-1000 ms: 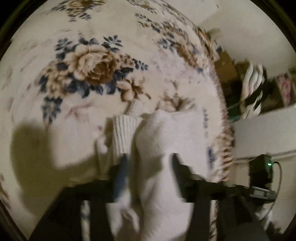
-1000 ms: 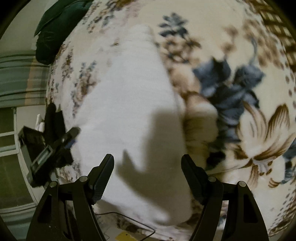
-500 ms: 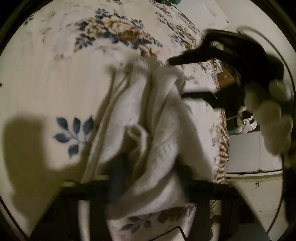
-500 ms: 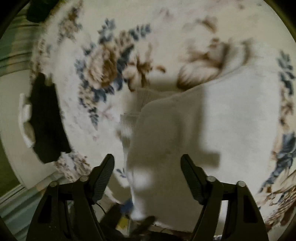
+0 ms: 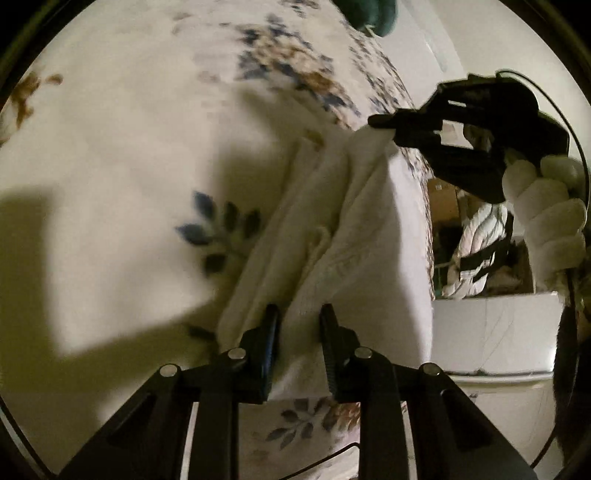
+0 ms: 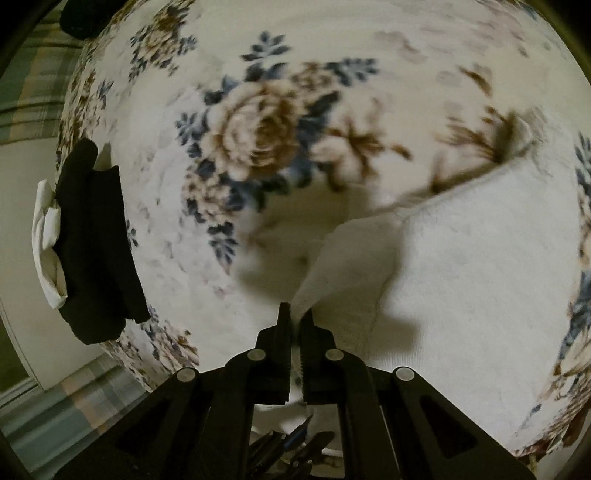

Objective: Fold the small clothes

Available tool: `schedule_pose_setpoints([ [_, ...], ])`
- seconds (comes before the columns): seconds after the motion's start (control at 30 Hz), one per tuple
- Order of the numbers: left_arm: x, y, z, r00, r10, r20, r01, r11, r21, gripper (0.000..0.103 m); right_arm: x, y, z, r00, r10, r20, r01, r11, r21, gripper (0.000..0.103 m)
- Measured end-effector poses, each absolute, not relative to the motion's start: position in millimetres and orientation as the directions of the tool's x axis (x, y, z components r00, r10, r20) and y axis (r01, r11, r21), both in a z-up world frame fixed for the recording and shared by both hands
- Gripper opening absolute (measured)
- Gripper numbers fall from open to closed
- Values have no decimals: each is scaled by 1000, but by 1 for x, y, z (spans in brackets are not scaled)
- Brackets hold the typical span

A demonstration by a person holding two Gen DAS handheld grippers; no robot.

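A small white knit garment (image 5: 354, 236) lies bunched on a floral blanket (image 5: 129, 155). My left gripper (image 5: 298, 314) is shut on its near edge, cloth pinched between the fingers. In the same view my right gripper (image 5: 384, 123) pinches the garment's far corner at the upper right. In the right wrist view my right gripper (image 6: 294, 314) is shut on a white corner of the garment (image 6: 461, 266), which spreads to the right over the blanket (image 6: 258, 129).
A black folded garment (image 6: 96, 243) with a white one (image 6: 46, 236) under it lies at the blanket's left edge. A dark green item (image 5: 369, 14) sits at the far end. White furniture (image 5: 491, 332) and clutter stand beyond the right edge.
Both grippers have closed on the white garment: the right went from open above it to pinching a corner, the left tightened on the near edge. The garment is pulled longer between them.
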State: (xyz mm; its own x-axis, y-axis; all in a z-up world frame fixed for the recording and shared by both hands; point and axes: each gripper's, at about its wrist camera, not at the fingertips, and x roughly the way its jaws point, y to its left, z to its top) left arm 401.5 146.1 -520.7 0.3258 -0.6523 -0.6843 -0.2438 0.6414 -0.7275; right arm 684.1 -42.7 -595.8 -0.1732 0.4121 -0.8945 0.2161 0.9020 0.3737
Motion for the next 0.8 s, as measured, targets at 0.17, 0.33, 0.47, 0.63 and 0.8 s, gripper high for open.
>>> schedule_pose_setpoints([
  [0.17, 405, 148, -528, 294, -675, -677, -256, 626, -736, 23, 688, -31, -637, -247, 366, -897, 206, 925, 320, 5],
  [0.33, 411, 154, -503, 281, -689, -668, -280, 606, -744, 57, 687, -40, -618, -292, 485, -825, 164, 875, 456, 54],
  [0.47, 426, 155, -466, 331, -680, -655, -251, 605, -755, 75, 681, -80, -550, -161, 568, -807, 82, 823, 563, 94],
  [0.63, 465, 117, -452, 283, -683, -674, -163, 658, -735, 79, 641, -178, -508, 46, 481, -876, 108, 869, 483, 94],
  [0.8, 501, 65, -473, 175, -616, -768, -83, 768, -635, 79, 576, -256, -548, 49, 443, -895, 243, 864, 441, 94],
])
